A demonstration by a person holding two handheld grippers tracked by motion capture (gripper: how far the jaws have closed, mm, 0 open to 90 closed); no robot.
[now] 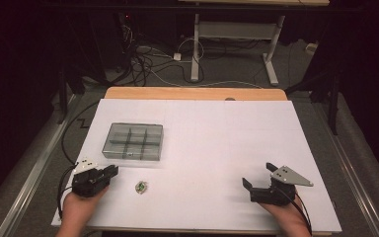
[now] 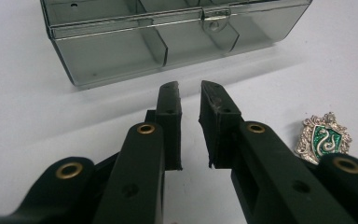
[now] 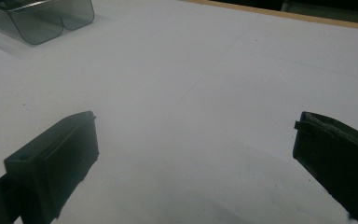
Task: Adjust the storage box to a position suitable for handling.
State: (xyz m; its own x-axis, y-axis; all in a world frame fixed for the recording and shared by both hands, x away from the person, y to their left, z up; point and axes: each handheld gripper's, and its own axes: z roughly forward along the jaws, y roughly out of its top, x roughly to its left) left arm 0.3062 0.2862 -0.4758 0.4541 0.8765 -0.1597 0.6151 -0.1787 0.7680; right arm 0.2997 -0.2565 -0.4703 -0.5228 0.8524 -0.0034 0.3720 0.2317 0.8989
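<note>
Left claw (image 2: pixel 190 91) near front-left tabletop (image 1: pixel 217 128) edge, jaws nearly together with a narrow gap, nothing between them. Green-and-silver crest badge (image 2: pixel 325 138) flat on the tabletop just right of that claw, clear of the jaws; in high view badge (image 1: pixel 141 186) between claw (image 1: pixel 109 172) and centre. Smoky clear compartment box (image 2: pixel 168 32) just ahead, lid latched. Right claw (image 3: pixel 196 154) spread wide, empty, low over bare tabletop at front right.
</note>
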